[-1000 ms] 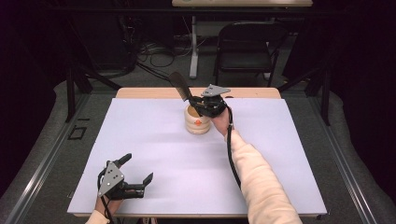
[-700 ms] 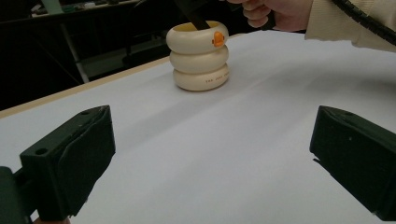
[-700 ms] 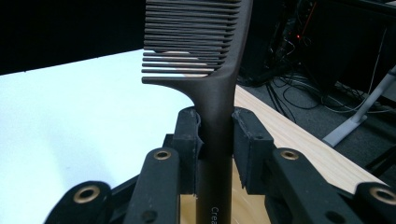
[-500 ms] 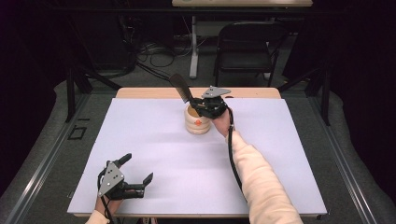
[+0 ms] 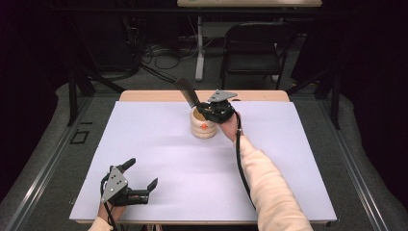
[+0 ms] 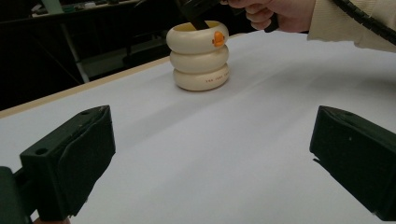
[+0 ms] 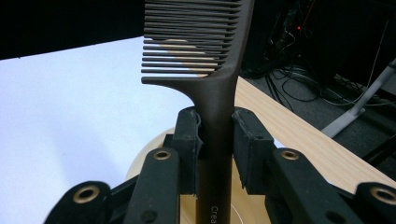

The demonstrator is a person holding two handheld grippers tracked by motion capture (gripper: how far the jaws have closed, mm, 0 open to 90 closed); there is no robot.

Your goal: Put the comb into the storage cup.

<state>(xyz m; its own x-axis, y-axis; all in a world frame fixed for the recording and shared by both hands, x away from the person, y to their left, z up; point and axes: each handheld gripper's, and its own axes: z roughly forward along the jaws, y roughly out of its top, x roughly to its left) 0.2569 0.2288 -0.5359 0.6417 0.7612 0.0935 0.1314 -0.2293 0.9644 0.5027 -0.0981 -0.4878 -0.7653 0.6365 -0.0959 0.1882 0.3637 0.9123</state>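
A cream holder made of stacked rings [image 5: 203, 125] [image 6: 199, 56], with an orange dot on its side, stands at the table's far middle. My right gripper [image 5: 202, 109] [image 7: 215, 140] is shut on the handle of a dark brown comb [image 5: 185, 92] [image 7: 205, 70]. The comb's toothed end leans up and to the left, and its handle end dips into the holder's mouth. My left gripper [image 5: 140, 174] [image 6: 210, 154] rests open near the front left corner of the table, nothing between its jaws, pointing toward the holder.
A white sheet [image 5: 159, 154] covers the wooden table [image 5: 144, 95]. Beyond the far edge stand a black folding chair [image 5: 252, 43] and a desk leg with cables on the floor [image 5: 159, 53]. A sleeve [image 5: 274, 192] crosses the right half of the sheet.
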